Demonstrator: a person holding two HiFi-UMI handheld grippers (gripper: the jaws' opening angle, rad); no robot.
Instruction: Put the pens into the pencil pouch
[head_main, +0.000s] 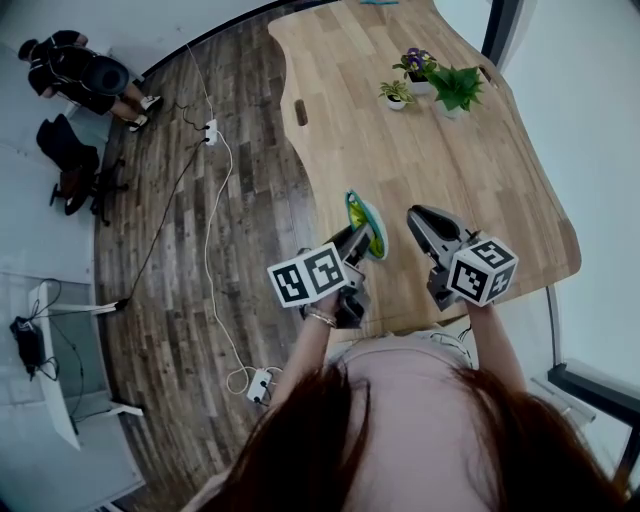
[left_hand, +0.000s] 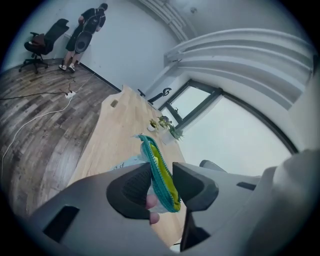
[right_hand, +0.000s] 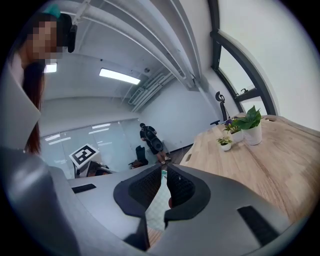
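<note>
Over near table edge, between your hands: pencil pouch upright, zipper edge running along left gripper axis, jaws apart, pouch loose between them. Your right gripper clamped on pale fabric, likely pouch's side. No pens in view.

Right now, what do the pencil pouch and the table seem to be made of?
Pencil pouch: soft fabric, apparently; teal zipper edge, yellow-green lining, it curves softly. Table: light wood or wood veneer, matte; grain lines show.
</note>
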